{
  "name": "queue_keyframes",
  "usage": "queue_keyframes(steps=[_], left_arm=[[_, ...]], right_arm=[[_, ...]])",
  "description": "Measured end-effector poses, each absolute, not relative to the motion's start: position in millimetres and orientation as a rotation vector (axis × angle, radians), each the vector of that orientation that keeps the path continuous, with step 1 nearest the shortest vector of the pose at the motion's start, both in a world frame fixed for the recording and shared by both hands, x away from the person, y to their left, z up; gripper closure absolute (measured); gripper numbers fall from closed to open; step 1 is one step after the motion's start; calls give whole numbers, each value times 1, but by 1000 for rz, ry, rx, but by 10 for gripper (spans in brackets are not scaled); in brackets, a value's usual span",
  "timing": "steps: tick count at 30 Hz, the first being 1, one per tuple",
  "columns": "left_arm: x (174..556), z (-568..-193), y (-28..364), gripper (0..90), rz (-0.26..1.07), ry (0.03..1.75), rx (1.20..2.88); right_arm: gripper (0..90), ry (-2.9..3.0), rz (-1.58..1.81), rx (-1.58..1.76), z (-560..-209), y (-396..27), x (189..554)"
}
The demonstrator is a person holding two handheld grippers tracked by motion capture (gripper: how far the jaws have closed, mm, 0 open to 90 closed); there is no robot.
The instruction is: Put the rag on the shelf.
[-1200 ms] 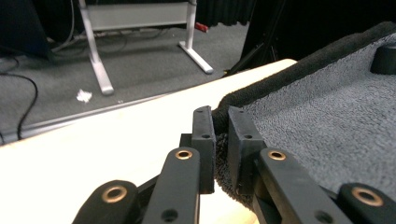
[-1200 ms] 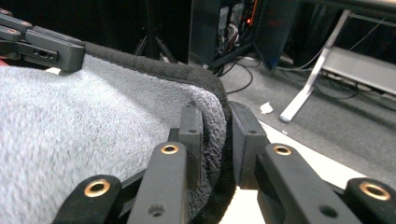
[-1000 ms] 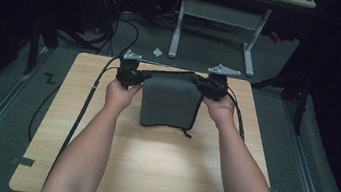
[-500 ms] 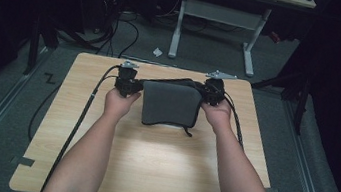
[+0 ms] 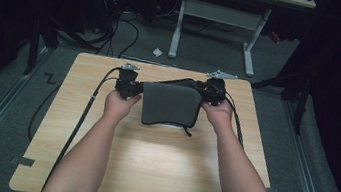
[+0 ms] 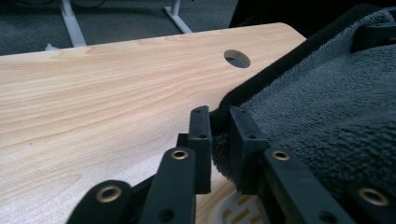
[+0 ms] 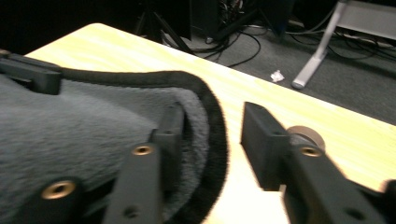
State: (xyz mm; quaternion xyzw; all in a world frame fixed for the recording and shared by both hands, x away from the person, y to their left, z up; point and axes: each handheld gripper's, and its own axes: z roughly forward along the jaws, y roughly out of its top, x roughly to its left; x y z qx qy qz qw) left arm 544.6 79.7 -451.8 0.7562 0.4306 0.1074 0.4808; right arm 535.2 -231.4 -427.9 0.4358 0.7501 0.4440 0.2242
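Tongs (image 6: 219, 135) pinch grey fuzzy black-edged towel (image 5: 170, 103).

Fuzzy grey cloth (image 5: 170, 103), matt wooden table (image 5: 148, 168)

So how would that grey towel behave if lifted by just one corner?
The grey towel would probably go floppy: its edge already curves and folds between the left claw pads. Its thick terry pile looks grippy, not slippery. It's probably light for its size, and unlikely to roll.

No text, label, brand, number or sign can be read in any of these views. The surfaces near the black jaws are plain and unmarked
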Motion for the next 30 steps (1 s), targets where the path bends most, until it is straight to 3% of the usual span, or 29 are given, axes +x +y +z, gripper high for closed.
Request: queue_keyframes(steps=[14, 30], left_arm=[[543, -450, 85, 670, 285, 1097, 1836], [539, -443, 94, 593, 308, 1111, 1814]], right_arm=[[445, 2023, 1193, 1226, -420, -245, 533], [427, 1955, 1206, 1254, -413, -267, 528]])
